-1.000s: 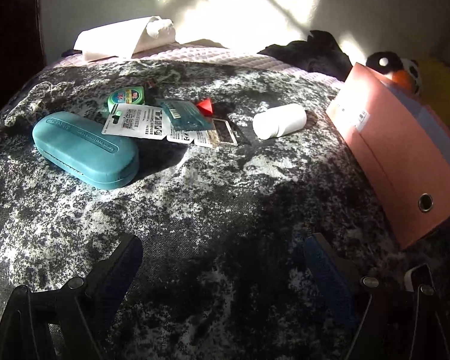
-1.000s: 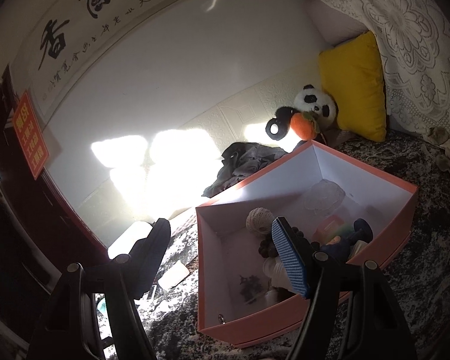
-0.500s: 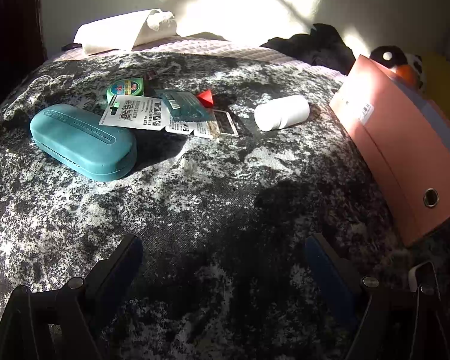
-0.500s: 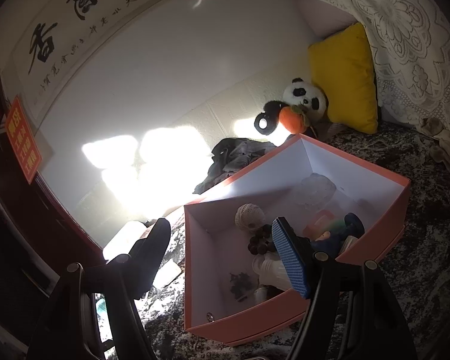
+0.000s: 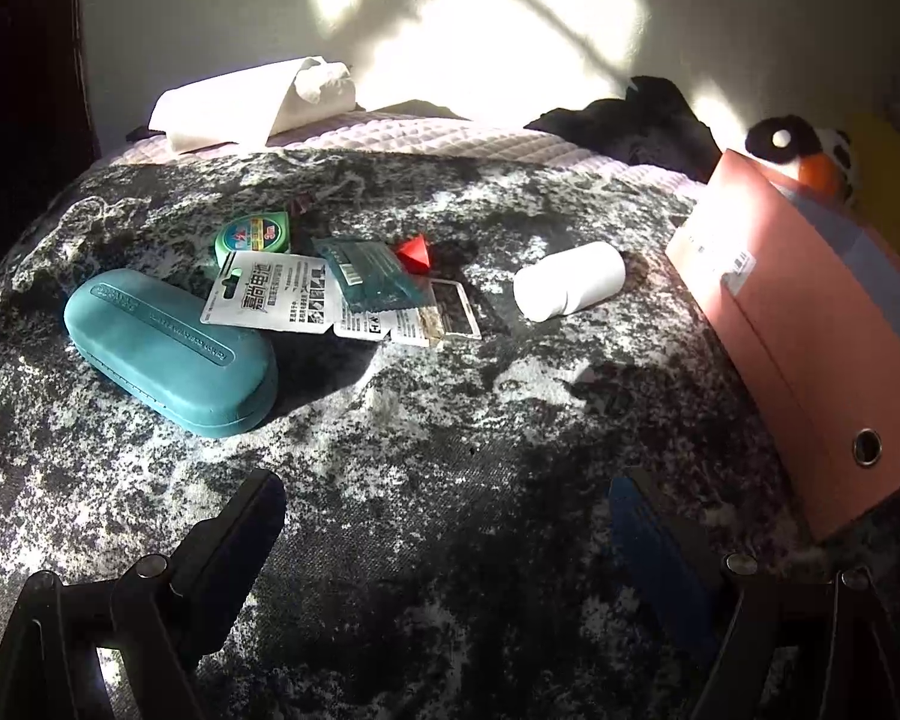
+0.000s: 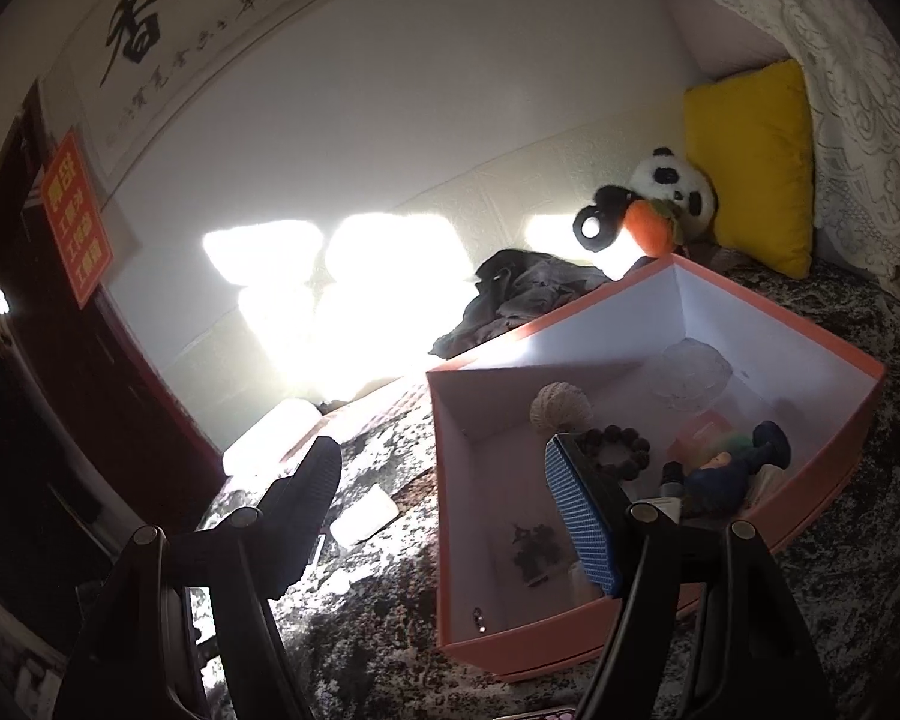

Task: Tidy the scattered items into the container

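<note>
Barely anything shifts: my left gripper hangs open and empty over the bed, right gripper open above the orange box. Glasses case, packets and white bottle lie scattered left of the box. Flat packets may slip the jaws.

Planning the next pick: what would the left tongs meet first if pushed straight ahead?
Probably only the mottled bedspread; the open left tongs aim between the teal case and white bottle, though depth is uncertain.
</note>
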Tool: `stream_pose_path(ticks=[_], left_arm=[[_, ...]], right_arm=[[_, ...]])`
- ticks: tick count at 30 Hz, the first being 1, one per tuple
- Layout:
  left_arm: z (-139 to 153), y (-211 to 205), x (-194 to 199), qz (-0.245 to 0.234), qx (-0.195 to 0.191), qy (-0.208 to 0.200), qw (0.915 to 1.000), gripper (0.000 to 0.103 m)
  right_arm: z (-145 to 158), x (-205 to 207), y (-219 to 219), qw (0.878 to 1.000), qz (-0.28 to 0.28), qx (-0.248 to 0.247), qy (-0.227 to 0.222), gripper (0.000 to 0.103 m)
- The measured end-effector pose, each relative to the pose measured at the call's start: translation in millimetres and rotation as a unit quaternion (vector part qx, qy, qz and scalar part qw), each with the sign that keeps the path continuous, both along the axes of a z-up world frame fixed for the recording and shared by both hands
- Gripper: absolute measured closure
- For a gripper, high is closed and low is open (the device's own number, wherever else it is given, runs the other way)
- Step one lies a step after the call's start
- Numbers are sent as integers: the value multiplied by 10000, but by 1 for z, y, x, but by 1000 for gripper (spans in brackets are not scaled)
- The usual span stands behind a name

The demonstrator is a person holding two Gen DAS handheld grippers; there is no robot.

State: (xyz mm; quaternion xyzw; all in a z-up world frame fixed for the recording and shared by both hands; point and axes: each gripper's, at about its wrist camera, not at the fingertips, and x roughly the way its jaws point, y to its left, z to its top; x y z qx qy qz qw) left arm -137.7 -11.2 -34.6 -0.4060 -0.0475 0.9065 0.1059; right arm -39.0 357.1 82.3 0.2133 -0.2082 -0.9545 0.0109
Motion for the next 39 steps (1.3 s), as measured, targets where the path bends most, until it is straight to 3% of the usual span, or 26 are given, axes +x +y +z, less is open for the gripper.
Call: stream_pose_path(ticks=[4, 6, 10, 12, 17, 22, 30, 32, 34, 36, 38, 39], left_arm=[[-2, 1, -29, -64, 22, 5, 10000, 12], [-7, 0, -45, -143, -44, -4, 9999, 12], [-10, -6, -77, -422, -223, 84, 9988, 12], [-10, -10, -96, -596, -268, 88, 9978, 12], [-27, -14, -153, -685, -282, -457, 9962, 12], [-51, -6, -187, -677, -167, -844, 9940, 16], [-65, 11, -192, -785, -360, -788, 9931, 17], [-66, 14, -191, -752, -429, -696, 9938, 30], [-67, 13, -190, -692, -442, -613, 9947, 34], [-67, 11, -190, -634, -404, -551, 9956, 57], [-68, 7, -189, -625, -276, -571, 9960, 60], [-68, 6, -188, -626, -288, -538, 9962, 60]], right_arm=[[-13, -46, -77, 9949, 715, 577, -405, 29], [-26, -72, -101, 9913, 930, 561, -750, 29], [-70, -129, -108, 9781, 1178, -782, -1525, 29], [-97, -157, -106, 9675, 1032, -1340, -1879, 29], [-153, -211, -105, 9538, 391, -1694, -2452, 35], [-193, -239, -107, 9460, 185, -1949, -2584, 39], [-194, -264, -117, 9514, 263, -1872, -2432, 38], [-194, -268, -122, 9529, 292, -1791, -2431, 37], [-195, -271, -125, 9536, 317, -1742, -2434, 37], [-195, -272, -126, 9534, 317, -1758, -2431, 38], [-196, -274, -125, 9522, 370, -1840, -2410, 45], [-197, -275, -126, 9500, 479, -1932, -2407, 54]])
